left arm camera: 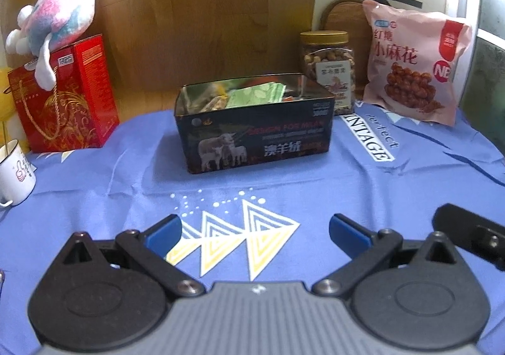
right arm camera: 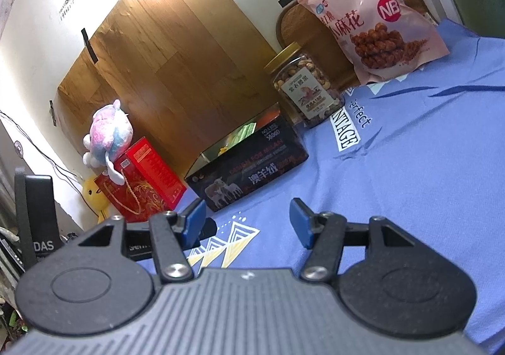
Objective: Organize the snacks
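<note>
Behind the open tin (left arm camera: 255, 124) stand nut jar (left arm camera: 328, 67) and pink bag (left arm camera: 413, 64); both grippers, left (left arm camera: 255, 230) and right (right arm camera: 247, 220), hover with jaws wide, empty. Approach the jar squarely.

blue cloth (left arm camera: 315, 184) | on it: black tin (left arm camera: 255, 130), nut jar (left arm camera: 328, 70), pink bag (left arm camera: 413, 64), possibly red box (left arm camera: 66, 96)

Mug (left arm camera: 14, 175) — cut off, left edge

The left gripper (left arm camera: 255, 233), jaws spread and empty, hovers over the blue cloth (left arm camera: 363, 190) facing the black tin (left arm camera: 257, 140).
</note>
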Motion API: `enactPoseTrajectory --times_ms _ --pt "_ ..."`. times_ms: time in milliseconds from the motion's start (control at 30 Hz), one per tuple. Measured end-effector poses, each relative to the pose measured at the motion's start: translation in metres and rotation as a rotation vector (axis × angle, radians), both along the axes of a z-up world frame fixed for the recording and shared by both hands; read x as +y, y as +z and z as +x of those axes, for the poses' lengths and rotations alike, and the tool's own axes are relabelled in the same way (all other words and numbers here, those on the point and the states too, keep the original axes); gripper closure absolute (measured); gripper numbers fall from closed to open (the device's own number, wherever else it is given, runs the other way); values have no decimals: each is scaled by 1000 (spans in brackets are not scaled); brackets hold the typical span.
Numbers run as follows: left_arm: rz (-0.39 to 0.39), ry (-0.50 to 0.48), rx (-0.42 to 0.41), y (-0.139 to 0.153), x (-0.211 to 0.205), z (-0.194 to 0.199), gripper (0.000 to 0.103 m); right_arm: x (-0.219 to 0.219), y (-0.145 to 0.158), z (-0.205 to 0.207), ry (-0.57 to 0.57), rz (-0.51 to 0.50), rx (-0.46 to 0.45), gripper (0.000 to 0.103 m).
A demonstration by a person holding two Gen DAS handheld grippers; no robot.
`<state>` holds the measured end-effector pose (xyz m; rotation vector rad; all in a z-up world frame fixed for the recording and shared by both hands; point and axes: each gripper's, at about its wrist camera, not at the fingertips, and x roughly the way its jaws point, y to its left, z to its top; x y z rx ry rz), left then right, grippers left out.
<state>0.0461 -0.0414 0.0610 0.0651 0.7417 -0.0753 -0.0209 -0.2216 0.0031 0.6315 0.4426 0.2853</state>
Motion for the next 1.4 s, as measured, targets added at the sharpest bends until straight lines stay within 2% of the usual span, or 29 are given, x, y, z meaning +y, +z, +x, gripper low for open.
enactPoseTrajectory --times_ms 367,600,800,1400 --pt "65 21 -38 0 0 -1 0 2 -4 3 19 -1 9 41" --pt "60 28 -15 -2 1 3 0 2 -4 2 21 -2 6 41" --pt "100 44 -6 -1 0 2 0 3 -3 -1 32 3 -7 41" --pt "142 80 26 -10 7 3 0 9 -4 1 69 9 -6 41"
